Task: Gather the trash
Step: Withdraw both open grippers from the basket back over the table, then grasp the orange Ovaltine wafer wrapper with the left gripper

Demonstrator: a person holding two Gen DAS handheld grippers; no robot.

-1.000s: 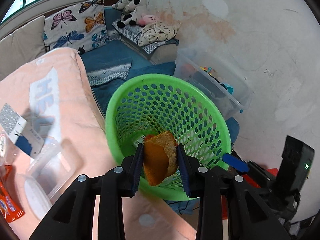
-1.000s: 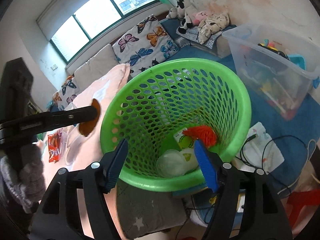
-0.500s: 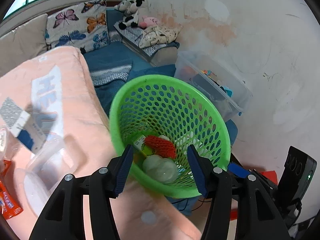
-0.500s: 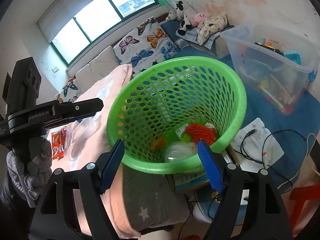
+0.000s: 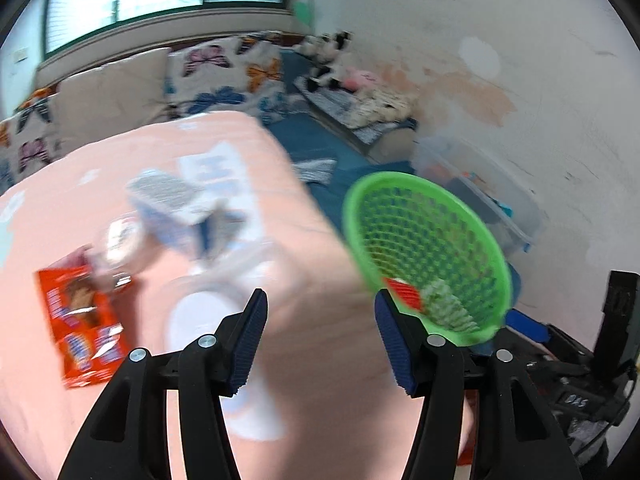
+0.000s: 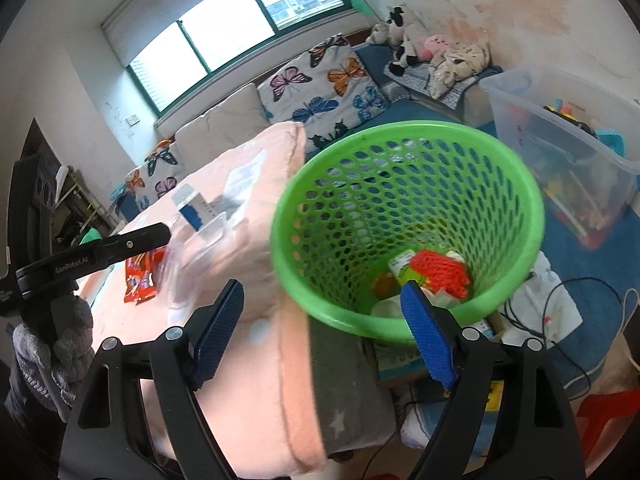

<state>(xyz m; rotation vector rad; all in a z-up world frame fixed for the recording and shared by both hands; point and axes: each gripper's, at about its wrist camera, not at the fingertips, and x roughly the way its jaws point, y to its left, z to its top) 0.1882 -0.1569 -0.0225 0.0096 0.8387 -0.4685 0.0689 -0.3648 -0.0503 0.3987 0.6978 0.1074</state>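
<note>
Ahead of me a wide window [image 6: 240, 28] with a dark green frame admits bright daylight; beneath it a long sofa [image 6: 224, 120] carries butterfly-print cushions [image 6: 324, 84]; soft toys [image 6: 420, 48] lie heaped at its far end; the white wall [image 6: 540, 4] shows orange-brown stains; a clear plastic storage bin [image 6: 560, 140] stands on blue floor covering [image 6: 600, 276]; a peach blanket [image 6: 272, 360] covers the near surface.

The left gripper [image 5: 320, 336], which pinched an orange scrap a second ago, has spread wide and empty and swung from over the green basket [image 5: 424, 256] toward the pink blanket [image 5: 320, 272]. The scrap [image 6: 385, 283] now lies inside the basket.
</note>
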